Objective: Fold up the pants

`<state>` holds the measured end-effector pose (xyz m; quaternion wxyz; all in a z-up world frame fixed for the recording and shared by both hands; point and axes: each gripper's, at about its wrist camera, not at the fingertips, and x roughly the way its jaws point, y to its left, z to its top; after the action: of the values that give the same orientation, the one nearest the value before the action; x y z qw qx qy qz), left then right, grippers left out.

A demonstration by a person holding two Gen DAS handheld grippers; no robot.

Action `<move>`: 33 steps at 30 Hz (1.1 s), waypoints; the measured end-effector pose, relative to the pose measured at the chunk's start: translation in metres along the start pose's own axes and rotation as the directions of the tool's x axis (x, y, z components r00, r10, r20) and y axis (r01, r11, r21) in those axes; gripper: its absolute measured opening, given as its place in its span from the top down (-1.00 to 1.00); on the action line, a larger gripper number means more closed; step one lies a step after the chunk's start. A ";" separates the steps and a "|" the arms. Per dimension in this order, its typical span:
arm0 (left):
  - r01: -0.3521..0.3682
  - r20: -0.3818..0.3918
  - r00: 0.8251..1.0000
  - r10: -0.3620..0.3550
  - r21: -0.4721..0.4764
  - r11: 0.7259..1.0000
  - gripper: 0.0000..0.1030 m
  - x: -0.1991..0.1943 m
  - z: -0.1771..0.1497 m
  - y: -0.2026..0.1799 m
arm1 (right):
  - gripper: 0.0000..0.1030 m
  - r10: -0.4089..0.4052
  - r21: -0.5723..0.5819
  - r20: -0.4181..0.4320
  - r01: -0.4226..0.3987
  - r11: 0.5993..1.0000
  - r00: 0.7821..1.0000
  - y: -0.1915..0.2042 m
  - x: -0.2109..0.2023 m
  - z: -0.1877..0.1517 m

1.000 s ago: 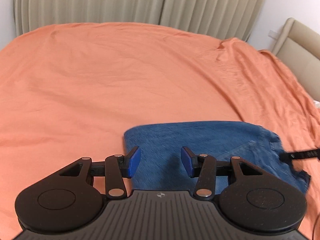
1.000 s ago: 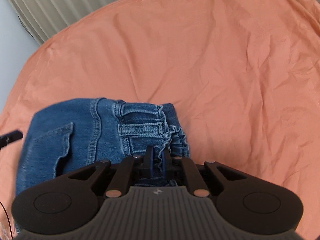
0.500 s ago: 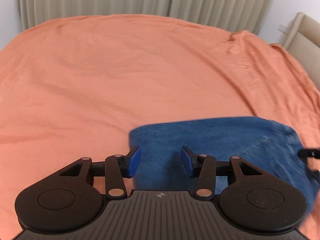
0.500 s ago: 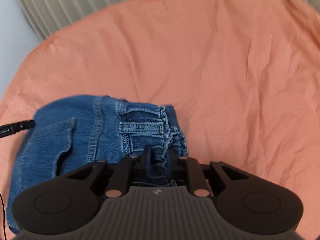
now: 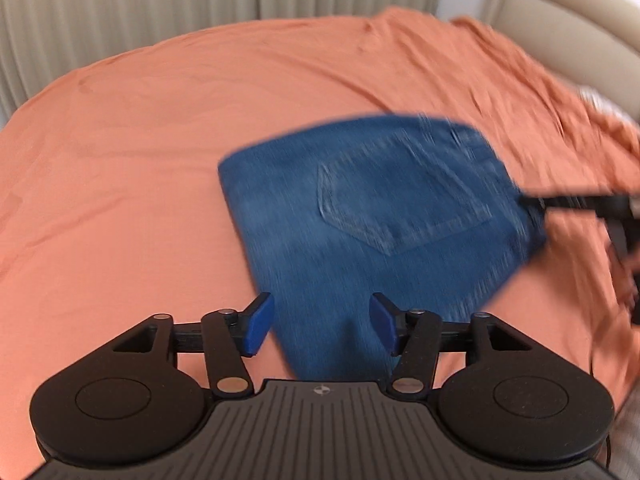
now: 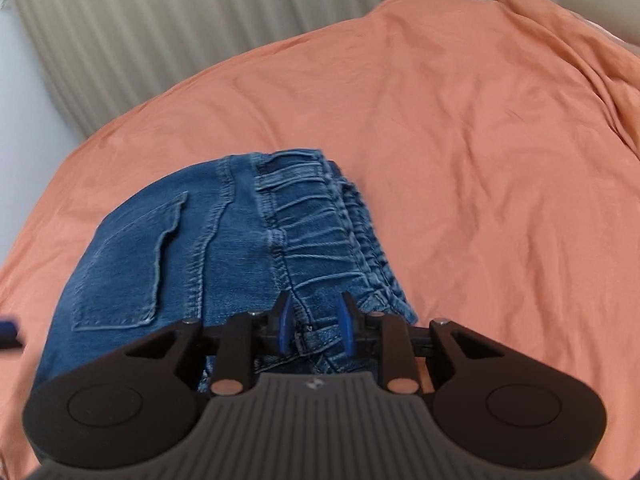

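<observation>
Left gripper [image 5: 322, 330] hangs spread wide over the near edge of the folded jeans [image 5: 384, 216]. Right gripper [image 6: 314, 326], partly parted, straddles the elastic waistband [image 6: 320, 236] at 6 o'clock. Beyond lies the orange bedsheet [image 5: 140, 140], then pleated curtains [image 6: 160, 40] at 12.

- pants [image 6: 224, 264]: blue denim, kinda faded, raised stitched seams, gathered waistband
- bedsheet [image 5: 120, 152]: orange cloth, matt, lightly wrinkled
- left gripper [image 5: 322, 328]: matt black plastic, blue pads, metal pins
- curtain [image 6: 160, 36] beyond: beige, pleated
</observation>
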<state>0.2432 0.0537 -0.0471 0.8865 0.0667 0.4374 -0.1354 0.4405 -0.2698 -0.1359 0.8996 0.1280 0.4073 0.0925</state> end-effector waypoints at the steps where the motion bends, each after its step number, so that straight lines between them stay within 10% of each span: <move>1: -0.005 -0.016 1.000 0.006 0.028 1.000 -0.33 -0.001 -0.006 -0.006 | 0.59 -0.007 0.019 0.022 0.007 1.000 1.000 0.000 -0.001 -0.004; 7: -0.112 -0.070 0.989 0.128 0.198 0.974 -0.40 0.014 -0.038 -0.041 | 0.59 -0.027 0.017 0.106 0.025 1.000 0.994 0.006 -0.005 -0.013; 14: -0.207 -0.063 0.969 0.238 0.314 0.927 0.53 0.030 -0.046 -0.065 | 0.59 0.018 0.042 0.134 -0.023 0.999 0.991 -0.005 -0.002 -0.018; 20: -0.342 0.052 0.913 0.404 0.635 0.692 0.60 0.021 -0.066 -0.099 | 0.59 0.034 0.030 0.133 -0.038 0.999 0.991 -0.007 -0.003 -0.019; 27: -0.275 -0.140 0.906 0.399 0.521 0.808 0.64 0.059 -0.083 -0.080 | 0.60 0.036 0.013 0.114 -0.038 0.999 0.993 -0.008 0.005 -0.023; 33: -0.222 -0.186 0.935 0.303 0.361 0.906 0.65 0.038 -0.067 -0.059 | 0.60 0.044 0.027 0.111 -0.047 0.999 0.993 -0.012 0.007 -0.022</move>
<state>0.1970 0.0065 -0.1176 0.8135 0.2902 0.4980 -0.0773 0.4297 -0.2758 -0.1585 0.9163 0.1556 0.3552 0.0996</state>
